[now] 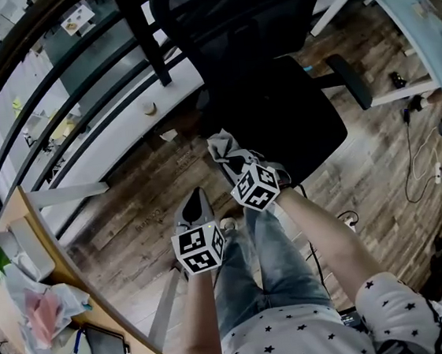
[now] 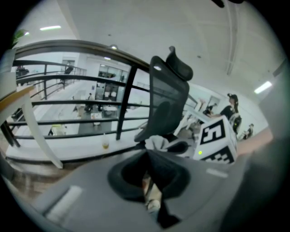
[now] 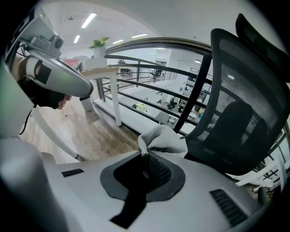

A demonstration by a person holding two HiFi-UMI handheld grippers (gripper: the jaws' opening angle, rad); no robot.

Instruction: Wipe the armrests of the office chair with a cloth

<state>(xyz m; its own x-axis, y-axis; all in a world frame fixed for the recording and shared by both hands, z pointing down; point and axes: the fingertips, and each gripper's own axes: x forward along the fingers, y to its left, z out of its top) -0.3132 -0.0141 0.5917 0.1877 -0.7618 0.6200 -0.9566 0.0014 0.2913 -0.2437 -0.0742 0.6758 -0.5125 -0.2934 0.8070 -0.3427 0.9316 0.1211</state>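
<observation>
At the 8 o'clock edge of the black mesh-backed office chair (image 1: 274,87), a crumpled grey cloth (image 1: 221,144) is pinched between the closed jaws of the right gripper (image 1: 234,163), just beside the chair's black padded armrest (image 2: 180,146). At 7 o'clock from it, the left gripper (image 1: 197,205) is held over the brown plank floor (image 1: 144,197), jaws together with nothing between them.

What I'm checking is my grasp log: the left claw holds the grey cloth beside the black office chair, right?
Not quite: the right claw holds the grey cloth beside the black office chair, as the right gripper view shows.
</observation>
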